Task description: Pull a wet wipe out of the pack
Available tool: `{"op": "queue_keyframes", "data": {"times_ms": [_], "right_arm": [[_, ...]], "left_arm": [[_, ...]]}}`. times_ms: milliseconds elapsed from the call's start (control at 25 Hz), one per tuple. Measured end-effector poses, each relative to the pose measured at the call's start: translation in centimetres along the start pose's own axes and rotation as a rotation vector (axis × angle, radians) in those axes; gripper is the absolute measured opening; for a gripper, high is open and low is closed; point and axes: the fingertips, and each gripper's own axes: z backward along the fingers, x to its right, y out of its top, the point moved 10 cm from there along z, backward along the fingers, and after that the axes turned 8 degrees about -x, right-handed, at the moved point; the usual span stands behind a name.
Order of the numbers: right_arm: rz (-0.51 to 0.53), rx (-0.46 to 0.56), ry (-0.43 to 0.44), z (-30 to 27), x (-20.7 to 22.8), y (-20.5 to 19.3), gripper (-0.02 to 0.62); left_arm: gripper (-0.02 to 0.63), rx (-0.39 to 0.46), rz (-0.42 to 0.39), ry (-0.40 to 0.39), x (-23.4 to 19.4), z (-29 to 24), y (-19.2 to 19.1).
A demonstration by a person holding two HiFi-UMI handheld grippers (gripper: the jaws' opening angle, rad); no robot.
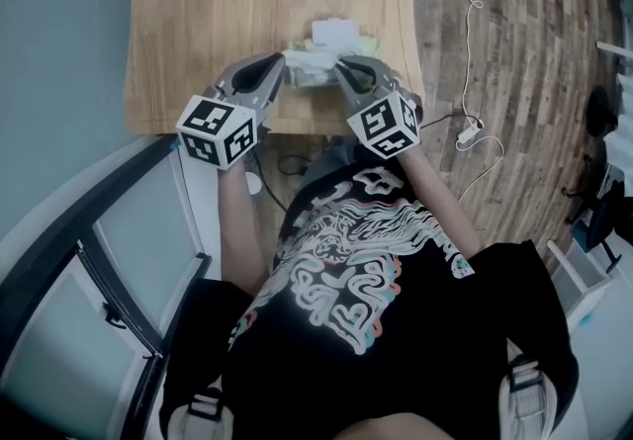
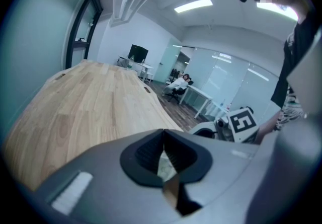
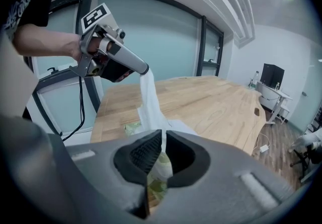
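Note:
The wet wipe pack, green and white, lies near the front edge of the wooden table. In the right gripper view my left gripper is raised above the table, shut on a white wet wipe that stretches down into the pack. My right gripper is shut on the pack's near end, with green-white wrapper between its pads. In the head view the left gripper and right gripper meet at the pack. In the left gripper view the left gripper shows shut jaws with a pale strip between them.
A white lid or box sits just behind the pack. A cable and white charger lie on the wood floor to the right. A glass wall with a dark frame runs along the table's left. Desks stand in the distance.

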Motion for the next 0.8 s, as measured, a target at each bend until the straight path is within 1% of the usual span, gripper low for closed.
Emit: {"op": "queue_keyframes", "data": {"times_ms": [120, 160, 240, 440, 560, 640, 800], "right_arm": [[0.011, 0.03, -0.021, 0.8, 0.0, 0.3, 0.023], [0.01, 0.036, -0.028, 1.0, 0.1, 0.3, 0.0], [0.011, 0.045, -0.039, 1.3, 0.4, 0.4, 0.0], [0.002, 0.063, -0.048, 1.5, 1.2, 0.1, 0.0], [-0.013, 0.086, -0.043, 1.5, 1.3, -0.2, 0.0], [-0.008, 0.081, -0.048, 1.6, 1.5, -0.2, 0.0], [-0.011, 0.083, -0.044, 1.6, 1.5, -0.3, 0.0]], "left_arm": [[-0.008, 0.008, 0.011, 0.014, 0.0, 0.1, -0.4], [-0.008, 0.009, 0.016, 0.021, -0.1, 0.1, -0.5], [-0.008, 0.008, 0.021, 0.041, -0.4, 0.1, -0.6], [-0.008, 0.007, 0.029, 0.106, -1.2, 0.4, -1.1], [-0.006, 0.014, 0.022, 0.14, -1.7, 0.5, -2.0], [-0.006, 0.008, 0.026, 0.16, -2.2, 0.6, -2.6], [-0.006, 0.013, 0.064, 0.23, -3.1, 1.0, -4.2]]}}
